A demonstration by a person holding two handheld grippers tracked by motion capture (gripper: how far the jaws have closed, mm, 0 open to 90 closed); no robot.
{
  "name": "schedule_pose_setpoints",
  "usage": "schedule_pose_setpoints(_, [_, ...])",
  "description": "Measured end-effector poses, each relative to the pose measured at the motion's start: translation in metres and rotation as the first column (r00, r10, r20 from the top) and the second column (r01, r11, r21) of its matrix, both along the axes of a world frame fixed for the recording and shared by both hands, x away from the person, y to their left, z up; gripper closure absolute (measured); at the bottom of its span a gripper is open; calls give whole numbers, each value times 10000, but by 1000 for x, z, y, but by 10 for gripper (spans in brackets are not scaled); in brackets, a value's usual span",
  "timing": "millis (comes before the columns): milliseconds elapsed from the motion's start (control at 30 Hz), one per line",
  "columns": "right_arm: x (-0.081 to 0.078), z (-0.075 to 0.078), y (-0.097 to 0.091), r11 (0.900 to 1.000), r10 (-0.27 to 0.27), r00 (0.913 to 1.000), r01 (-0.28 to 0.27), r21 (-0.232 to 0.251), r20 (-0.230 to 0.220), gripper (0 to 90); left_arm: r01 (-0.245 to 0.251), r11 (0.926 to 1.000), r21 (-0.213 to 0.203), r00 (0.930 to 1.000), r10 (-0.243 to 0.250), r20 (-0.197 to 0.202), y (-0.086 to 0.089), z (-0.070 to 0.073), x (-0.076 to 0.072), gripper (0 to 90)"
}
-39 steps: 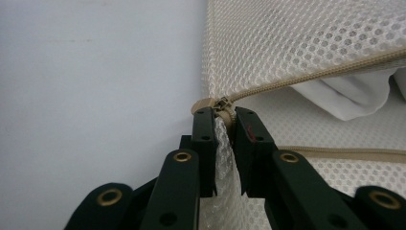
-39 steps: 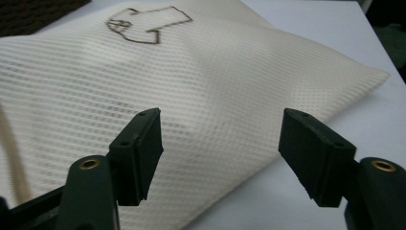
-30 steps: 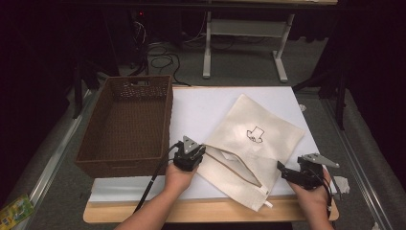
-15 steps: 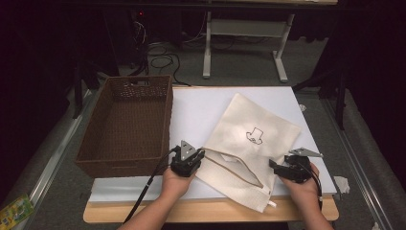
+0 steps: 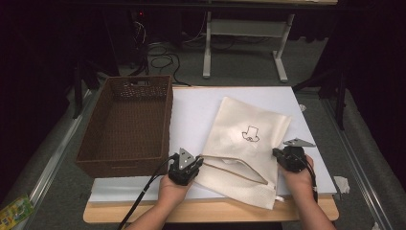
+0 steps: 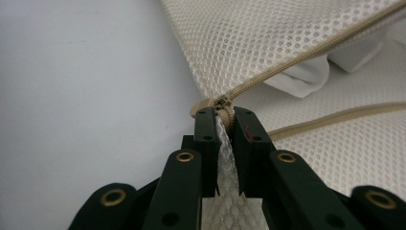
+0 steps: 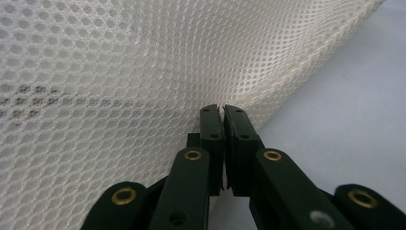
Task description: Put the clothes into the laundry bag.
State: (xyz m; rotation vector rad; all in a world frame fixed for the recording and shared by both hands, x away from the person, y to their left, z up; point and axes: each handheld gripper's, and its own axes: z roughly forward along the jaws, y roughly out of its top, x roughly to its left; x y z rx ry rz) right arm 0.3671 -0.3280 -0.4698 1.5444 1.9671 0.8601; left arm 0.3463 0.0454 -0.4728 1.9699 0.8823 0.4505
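The mesh laundry bag (image 5: 242, 143) lay on the white board (image 5: 191, 110) beside the wicker basket (image 5: 127, 122), its zipper (image 6: 287, 62) open with white cloth inside. Our left gripper (image 6: 223, 115) pinched the mesh at the zipper's end. Our right gripper (image 7: 223, 111) had just been closing and now pinched the bag's edge; zipping up was, we judged, yet to come.

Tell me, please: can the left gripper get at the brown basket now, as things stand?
Probably not at once. The left gripper is shut on the mesh bag at its zipper end, so it must let go first. Otherwise the way looks free: the wicker basket stands just beside it, nothing between.
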Motion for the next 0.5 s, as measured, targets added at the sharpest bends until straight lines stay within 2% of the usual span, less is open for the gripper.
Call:
schedule_pose_setpoints(100, [7,1,0,10000,57,10000,-57,-37,73,882,181,9998,80,9998,-181,26,0,-1,-9,809])
schedule_pose_setpoints(200, [15,4,2,9995,82,9996,-73,-321,287,883,365,9992,161,9993,-365,-22,-2,-2,-20,809])
schedule_pose_setpoints(367, [30,8,8,9990,299,9978,-279,-349,589,882,626,9978,202,9978,-621,-219,-6,-7,-35,808])
schedule_pose_setpoints(500, [39,8,10,9987,465,9971,-450,-256,610,883,767,9968,206,9966,-760,-314,-7,-9,-43,806])
